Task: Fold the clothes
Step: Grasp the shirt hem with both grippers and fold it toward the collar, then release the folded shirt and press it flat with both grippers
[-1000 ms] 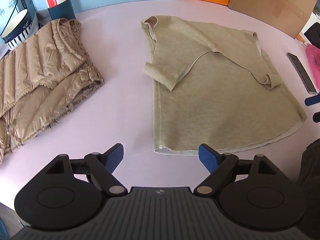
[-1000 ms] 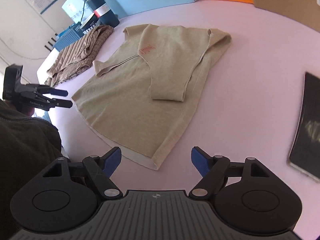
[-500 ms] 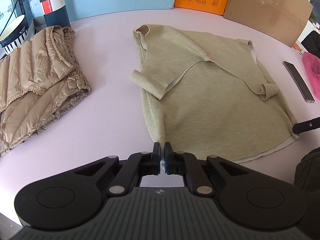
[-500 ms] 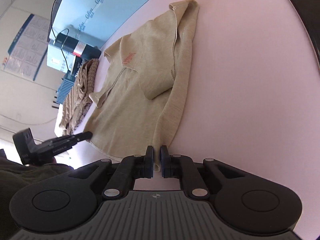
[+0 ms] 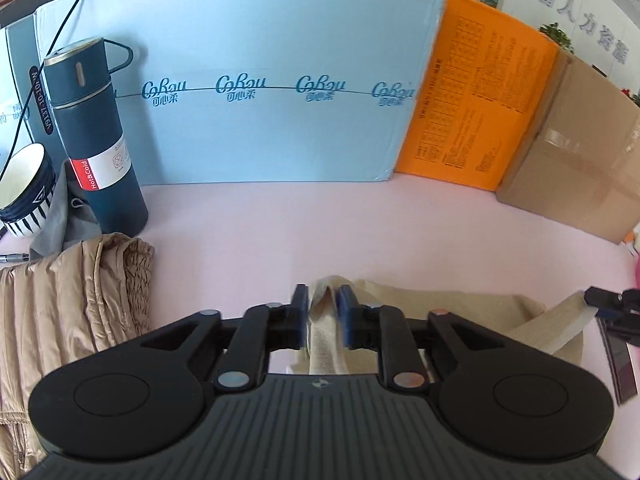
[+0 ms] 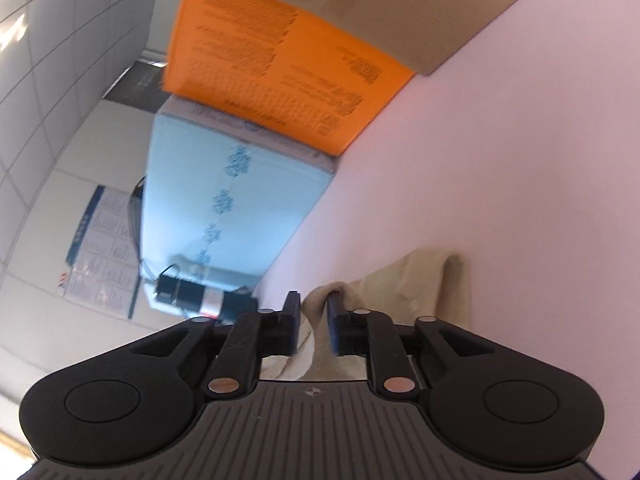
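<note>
Pale pink tabletop (image 5: 360, 220) carries the work, with a light blue panel (image 5: 260, 92), an orange box (image 5: 476, 108) and a cardboard box (image 5: 580, 152) standing along its far edge. At far left a dark flask (image 5: 96, 136) stands upright beside a striped bowl (image 5: 26, 196); a quilted tan jacket (image 5: 68, 312) lies folded at near left.

The beige shirt (image 5: 460, 304) lies near centre on the table. The left gripper (image 5: 323, 308) is narrowed onto a pinched ridge of its edge. The right gripper (image 6: 310, 316) clamps another fold of the same shirt (image 6: 420, 280) in the same way; its view is tilted and blurred.

Step in hand, as judged: carry the held edge over toward the far end to make a fold.
- Keep both grips firm; thin knit may slip.
- Move both grippers level and together, so the fold line stays straight.
- Lay the edge flat before releasing.
- Stay clear of the jacket at left.
</note>
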